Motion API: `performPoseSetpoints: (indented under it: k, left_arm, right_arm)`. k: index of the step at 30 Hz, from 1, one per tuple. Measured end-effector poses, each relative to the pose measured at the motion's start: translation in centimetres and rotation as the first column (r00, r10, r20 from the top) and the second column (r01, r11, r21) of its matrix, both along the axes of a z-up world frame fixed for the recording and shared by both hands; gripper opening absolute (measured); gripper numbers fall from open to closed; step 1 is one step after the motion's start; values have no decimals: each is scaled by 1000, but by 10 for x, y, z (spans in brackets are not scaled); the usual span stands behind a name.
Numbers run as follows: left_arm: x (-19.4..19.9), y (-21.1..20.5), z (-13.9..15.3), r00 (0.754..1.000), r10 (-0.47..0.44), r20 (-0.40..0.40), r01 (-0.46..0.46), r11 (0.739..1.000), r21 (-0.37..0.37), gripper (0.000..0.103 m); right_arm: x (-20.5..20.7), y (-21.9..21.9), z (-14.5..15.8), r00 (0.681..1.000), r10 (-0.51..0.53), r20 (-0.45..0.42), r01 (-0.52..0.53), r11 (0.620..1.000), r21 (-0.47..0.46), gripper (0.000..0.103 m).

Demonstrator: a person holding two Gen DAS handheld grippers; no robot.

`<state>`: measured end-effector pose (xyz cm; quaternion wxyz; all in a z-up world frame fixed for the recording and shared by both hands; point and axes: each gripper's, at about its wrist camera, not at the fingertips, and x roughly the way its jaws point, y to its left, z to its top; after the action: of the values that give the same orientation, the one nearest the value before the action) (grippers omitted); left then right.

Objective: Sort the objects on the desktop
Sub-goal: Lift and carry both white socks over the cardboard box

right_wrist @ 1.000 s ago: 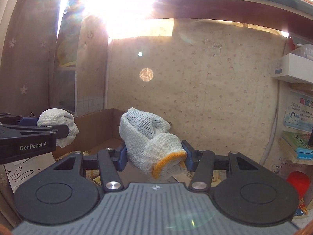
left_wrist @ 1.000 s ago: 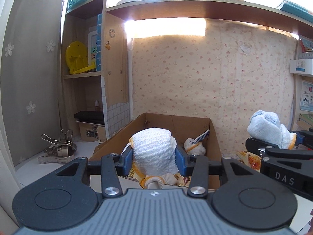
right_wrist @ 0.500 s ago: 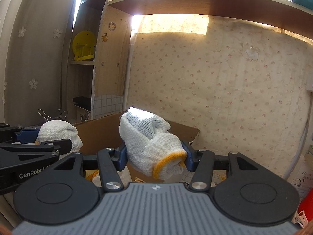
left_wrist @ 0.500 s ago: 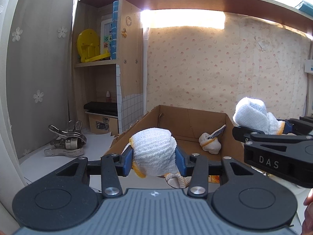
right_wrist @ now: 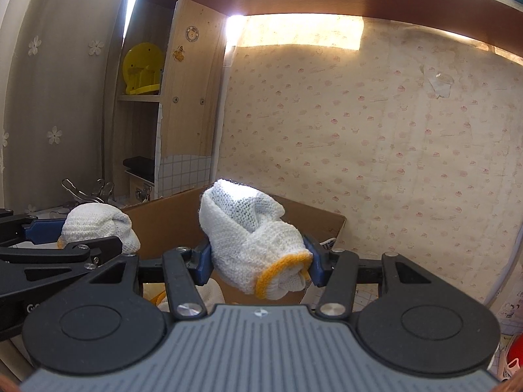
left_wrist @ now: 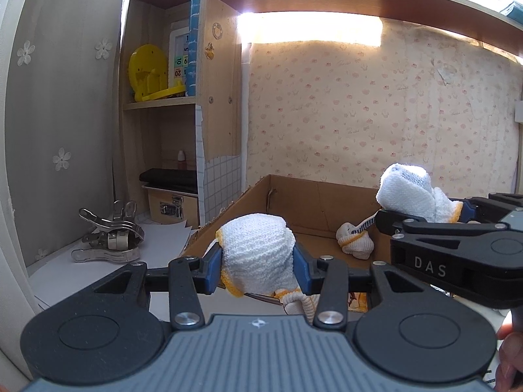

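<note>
My left gripper (left_wrist: 258, 269) is shut on a white knit glove with yellow trim (left_wrist: 256, 248), held just before the near edge of an open cardboard box (left_wrist: 313, 196). My right gripper (right_wrist: 258, 269) is shut on a second white knit glove with a yellow cuff (right_wrist: 251, 245), held above the box (right_wrist: 163, 225). Each gripper shows in the other's view: the right one (left_wrist: 425, 210) at right, the left one (right_wrist: 94, 232) at left. Another rolled glove (left_wrist: 354, 240) lies inside the box.
Metal clips (left_wrist: 109, 240) lie on the white desk at left. A wooden shelf unit (left_wrist: 183, 104) with a yellow toy (left_wrist: 147, 73) and a small case (left_wrist: 170, 207) stands behind. Patterned wall paper (left_wrist: 376, 114) backs the box. A red object (right_wrist: 511, 357) sits at far right.
Both grippers have swung left with their gloves. The shelf and clips now sit more toward the middle, and the right gripper has come closer to the left one.
</note>
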<state>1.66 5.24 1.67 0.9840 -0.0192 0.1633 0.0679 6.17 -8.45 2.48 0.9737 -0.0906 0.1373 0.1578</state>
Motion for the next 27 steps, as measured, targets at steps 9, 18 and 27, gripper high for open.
performPoseSetpoints:
  k: [9,18,27]
  left_arm:
    - [9,0,2,1000,-9,1,9,1000,2,47]
    - [19,-3,4,1000,-18,3,18,1000,11,47]
    - [27,0,5,1000,-6,0,6,1000,11,47]
  right_arm:
    - [11,2,-2,1000,6,-13,-6,1000,-2,54]
    - [24,6,-2,1000,11,-24,-11,1000,-5,54]
    - [39,7,-2,999,11,-39,-12,1000,-4,54]
